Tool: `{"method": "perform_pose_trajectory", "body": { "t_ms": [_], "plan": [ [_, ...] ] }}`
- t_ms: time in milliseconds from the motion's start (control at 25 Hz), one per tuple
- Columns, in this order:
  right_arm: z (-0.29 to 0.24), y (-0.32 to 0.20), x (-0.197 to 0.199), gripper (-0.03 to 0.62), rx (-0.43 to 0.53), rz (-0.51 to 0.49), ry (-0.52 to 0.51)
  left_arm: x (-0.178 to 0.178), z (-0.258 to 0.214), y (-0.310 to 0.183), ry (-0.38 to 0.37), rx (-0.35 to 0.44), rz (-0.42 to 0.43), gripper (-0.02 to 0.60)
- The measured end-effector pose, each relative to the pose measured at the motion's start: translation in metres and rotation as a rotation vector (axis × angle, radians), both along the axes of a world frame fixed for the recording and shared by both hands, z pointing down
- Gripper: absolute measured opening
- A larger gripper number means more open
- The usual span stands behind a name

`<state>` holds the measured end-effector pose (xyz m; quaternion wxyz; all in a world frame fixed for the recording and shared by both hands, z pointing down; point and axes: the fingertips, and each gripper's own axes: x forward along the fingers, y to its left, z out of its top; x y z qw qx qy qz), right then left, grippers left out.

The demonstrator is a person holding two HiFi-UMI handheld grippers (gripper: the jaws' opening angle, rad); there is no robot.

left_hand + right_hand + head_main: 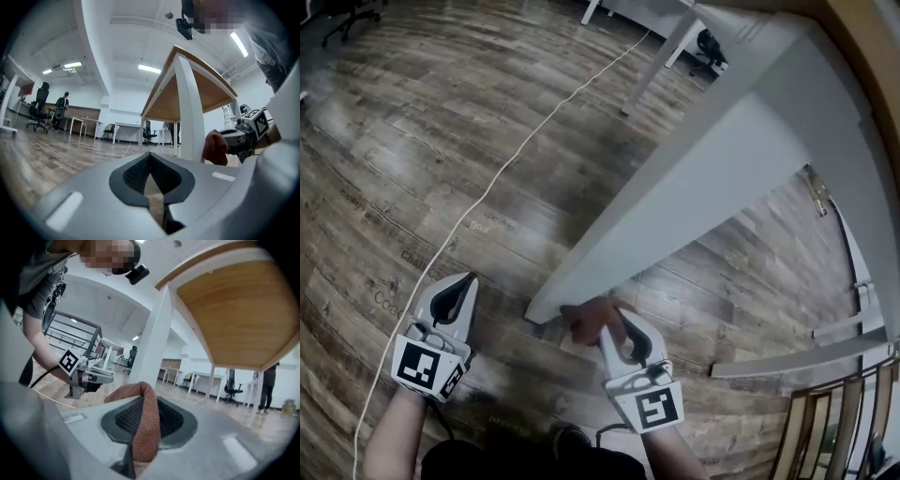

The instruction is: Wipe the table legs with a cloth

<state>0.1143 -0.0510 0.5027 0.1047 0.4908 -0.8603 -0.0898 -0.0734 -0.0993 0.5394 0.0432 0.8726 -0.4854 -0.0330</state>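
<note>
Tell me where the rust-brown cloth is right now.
The rust-brown knitted cloth is clamped in the right claw, low and centre in the head view, at the foot of the white table leg.

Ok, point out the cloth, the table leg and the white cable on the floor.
cloth (146,427), right gripper view, on the fold clamped between the jaws.
table leg (694,199), head view, on its broad white side face.
white cable (495,183), head view, midway along its run over the floor.
</note>
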Motion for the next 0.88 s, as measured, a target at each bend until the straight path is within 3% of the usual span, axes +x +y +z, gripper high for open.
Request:
{"method": "perform_pose_trajectory", "body": {
  "t_ms": [200, 400, 600, 720, 880],
  "plan": [
    [-0.111, -0.010, 0.001, 0.064, 0.230, 0.047, -0.035, 0.000, -0.066, -0.024, -0.035, 0.117, 0.002, 0.018],
    [-0.222, -0.016, 0.007, 0.064, 0.399, 0.063, -0.153, 0.004, -0.131, -0.033, -0.030, 0.165, 0.038, 0.018],
    [-0.279, -0.026, 0.014, 0.064, 0.431, 0.056, -0.223, 0.035, -0.200, -0.020, -0.020, 0.195, 0.127, 0.018],
    [-0.288, -0.031, 0.019, 0.064, 0.413, 0.063, -0.295, 0.051, -0.239, -0.017, 0.021, 0.221, 0.170, 0.018],
    [-0.292, -0.032, 0.022, 0.064, 0.403, 0.054, -0.374, 0.063, -0.277, -0.018, 0.020, 0.297, 0.178, 0.018]
  ]
}}
